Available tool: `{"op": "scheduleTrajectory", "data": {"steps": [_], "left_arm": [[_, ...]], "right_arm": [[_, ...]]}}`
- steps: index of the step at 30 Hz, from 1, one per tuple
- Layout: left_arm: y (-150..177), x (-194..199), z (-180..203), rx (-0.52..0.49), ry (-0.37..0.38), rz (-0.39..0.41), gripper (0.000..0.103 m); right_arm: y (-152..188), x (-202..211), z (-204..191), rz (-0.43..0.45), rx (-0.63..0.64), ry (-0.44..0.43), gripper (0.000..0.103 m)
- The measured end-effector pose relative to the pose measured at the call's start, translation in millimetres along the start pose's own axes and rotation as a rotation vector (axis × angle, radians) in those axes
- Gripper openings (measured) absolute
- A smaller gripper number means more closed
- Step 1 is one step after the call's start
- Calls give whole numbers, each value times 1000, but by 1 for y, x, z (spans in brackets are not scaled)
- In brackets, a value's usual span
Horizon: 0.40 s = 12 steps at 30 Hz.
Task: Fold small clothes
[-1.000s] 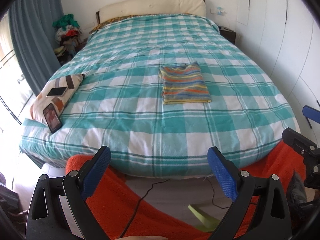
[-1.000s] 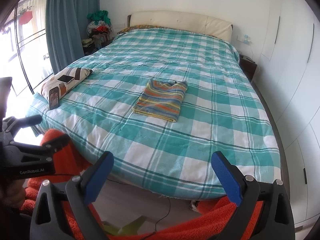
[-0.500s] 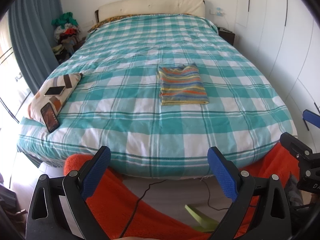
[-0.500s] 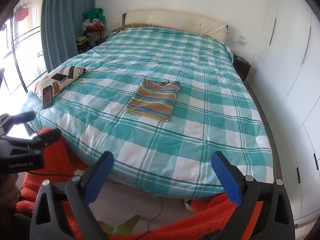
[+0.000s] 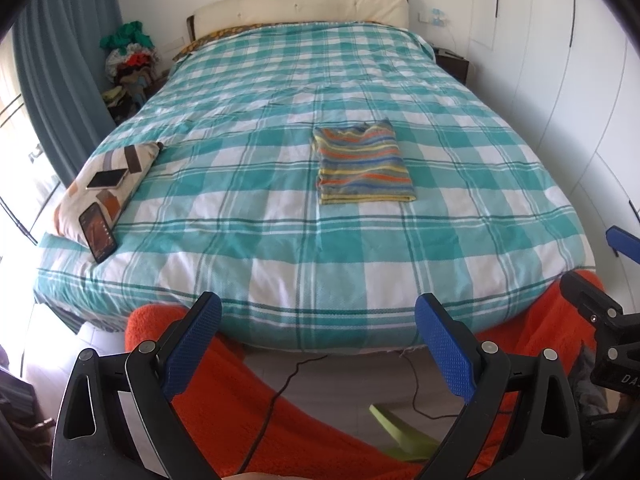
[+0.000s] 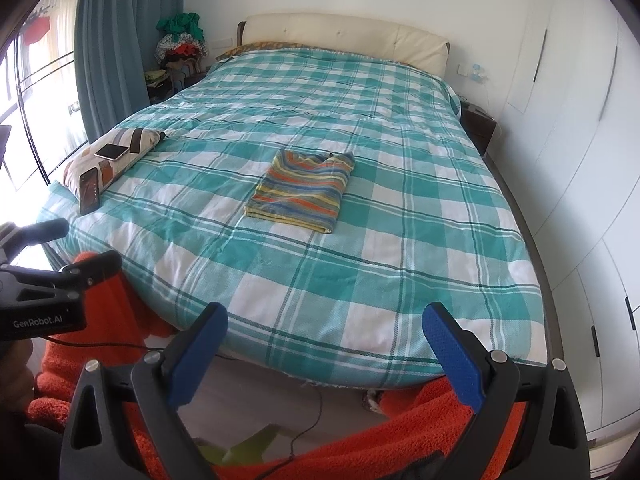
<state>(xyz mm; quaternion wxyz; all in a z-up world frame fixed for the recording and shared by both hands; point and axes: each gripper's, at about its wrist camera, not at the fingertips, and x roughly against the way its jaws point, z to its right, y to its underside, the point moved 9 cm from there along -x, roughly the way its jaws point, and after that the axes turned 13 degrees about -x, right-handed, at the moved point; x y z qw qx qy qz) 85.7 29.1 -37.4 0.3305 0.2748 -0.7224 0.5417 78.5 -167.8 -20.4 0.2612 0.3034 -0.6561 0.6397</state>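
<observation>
1. Left wrist view: left gripper (image 5: 318, 316) held off the near edge of the bed (image 5: 460, 240), blue fingers (image 5: 192, 344) spread wide apart, nothing between them.
2. Right wrist view: right gripper (image 6: 326, 328) likewise off the near edge, fingers (image 6: 452, 356) spread wide, gripping nothing.
3. Folded striped garment (image 5: 362, 166) lying flat near the middle of the teal checked cover, well apart from both grippers; a neat rectangle with orange, blue and yellow stripes, also seen at (image 6: 302, 190).
4. Patterned pillow (image 5: 106, 184) at the left edge of the bed, carrying two phones: a pale one (image 5: 106, 179) farther back, a dark one (image 5: 98, 238) leaning at its near end.
5. Orange fleece fabric (image 5: 248, 404) low in the near foreground, below the foot of the bed, with a thin black cable (image 5: 280, 388) trailing across the floor beside it.
6. Cream headboard (image 5: 300, 8) at the far end, heap of clothes (image 5: 128, 56) in the far left corner beside a blue curtain (image 5: 52, 80), white wardrobe doors (image 5: 580, 80) along the right.
</observation>
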Motion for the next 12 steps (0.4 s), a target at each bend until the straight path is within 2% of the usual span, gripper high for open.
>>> {"op": "scheduleTrajectory", "data": {"steps": [7,10,12], "left_arm": [[0,-1,4,10,36,0,98],[-2,2,7,20,58,24,98],[-4,6,9,6,45,39,98]], "right_arm": [[0,0,1,0,0,-2,97],[0,0,2,1,1,-2,97],[0,-1,3,3,-4,-1,97]]}}
